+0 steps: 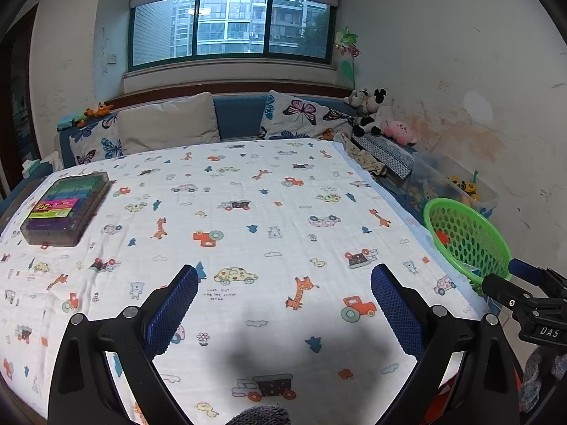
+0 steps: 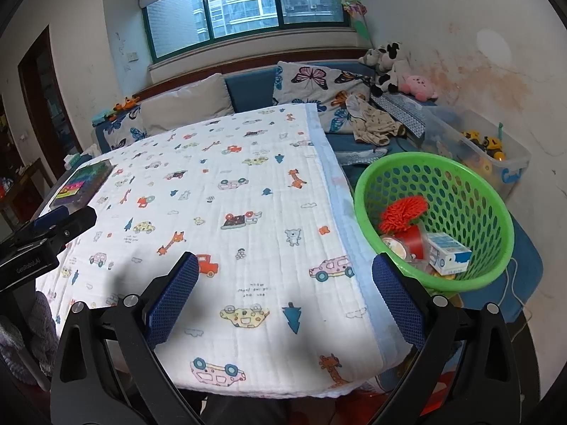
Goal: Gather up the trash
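Both grippers, left gripper (image 1: pixel 284 301) and right gripper (image 2: pixel 285 290), are spread wide and empty above the cloth (image 2: pixel 226 212). One green basket (image 2: pixel 489 191) beside the table holds one milk carton (image 2: pixel 447 253) and one red pompom (image 2: pixel 404 214).

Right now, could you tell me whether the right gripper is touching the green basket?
Apart. In the right wrist view, the right gripper hangs open over the blanket-covered table, with blanket edge visible between its right finger and the green basket.

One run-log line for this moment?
left gripper: open | right gripper: open | green perforated plastic basket: holds trash | patterned tablecloth: no trash visible
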Tool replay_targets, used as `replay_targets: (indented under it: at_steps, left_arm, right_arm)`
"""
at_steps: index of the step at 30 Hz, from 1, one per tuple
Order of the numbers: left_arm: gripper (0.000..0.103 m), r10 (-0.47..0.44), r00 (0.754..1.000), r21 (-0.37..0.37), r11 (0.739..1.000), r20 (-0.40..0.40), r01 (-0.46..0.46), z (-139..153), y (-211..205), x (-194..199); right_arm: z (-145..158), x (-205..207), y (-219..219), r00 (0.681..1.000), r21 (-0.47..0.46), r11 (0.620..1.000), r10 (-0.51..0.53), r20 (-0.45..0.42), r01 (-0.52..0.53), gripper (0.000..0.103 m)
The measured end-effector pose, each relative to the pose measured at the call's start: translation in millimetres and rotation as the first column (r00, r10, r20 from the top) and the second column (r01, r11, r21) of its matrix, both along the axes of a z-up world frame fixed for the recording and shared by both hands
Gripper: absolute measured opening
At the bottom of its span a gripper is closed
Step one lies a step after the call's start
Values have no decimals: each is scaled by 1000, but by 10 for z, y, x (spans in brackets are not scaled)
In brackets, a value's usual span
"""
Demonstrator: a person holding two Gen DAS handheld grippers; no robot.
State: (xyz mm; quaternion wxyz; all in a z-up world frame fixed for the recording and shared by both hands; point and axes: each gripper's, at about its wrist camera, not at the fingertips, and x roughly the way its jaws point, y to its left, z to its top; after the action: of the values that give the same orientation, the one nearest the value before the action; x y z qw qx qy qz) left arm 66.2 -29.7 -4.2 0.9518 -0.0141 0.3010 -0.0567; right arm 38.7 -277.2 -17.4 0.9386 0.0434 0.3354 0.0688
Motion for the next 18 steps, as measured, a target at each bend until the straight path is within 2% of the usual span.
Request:
replay_targets:
  at_steps: [18]
  left_arm:
    - [95, 33, 999, -12, 999, -1, -33, -8, 79, -24]
  right_arm:
    - [-16, -11, 21, 1000, -3, 1000, 4, 3, -4, 98]
